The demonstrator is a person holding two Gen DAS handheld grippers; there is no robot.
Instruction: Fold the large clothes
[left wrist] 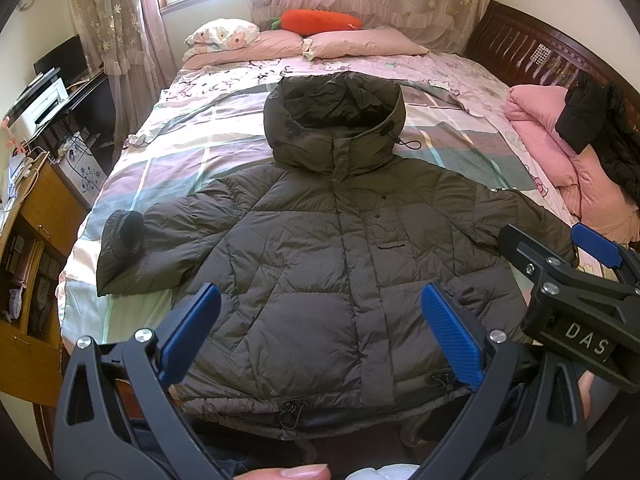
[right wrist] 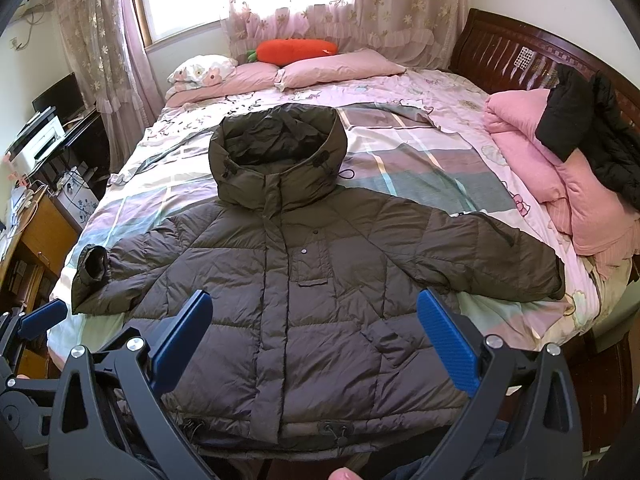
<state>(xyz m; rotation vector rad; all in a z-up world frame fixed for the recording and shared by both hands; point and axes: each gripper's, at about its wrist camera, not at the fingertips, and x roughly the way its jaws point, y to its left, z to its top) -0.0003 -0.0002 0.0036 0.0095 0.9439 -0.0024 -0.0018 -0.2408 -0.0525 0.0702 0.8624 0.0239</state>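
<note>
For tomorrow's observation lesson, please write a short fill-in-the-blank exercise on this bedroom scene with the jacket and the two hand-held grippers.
1. The puffer jacket lies spread flat on the ____.
2. Its hood points toward the ____ at the far end.
3. The plush toy by the window is shaped like a ____.
4. The left hand-held gripper and right hand-held gripper both have their jaws ____.

Missing words: bed; pillows; carrot; open

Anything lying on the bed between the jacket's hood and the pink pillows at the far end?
No. Between the hood and the pink pillows there is only bare patterned bedsheet. The right wrist view shows it best; the left wrist view agrees.
</note>
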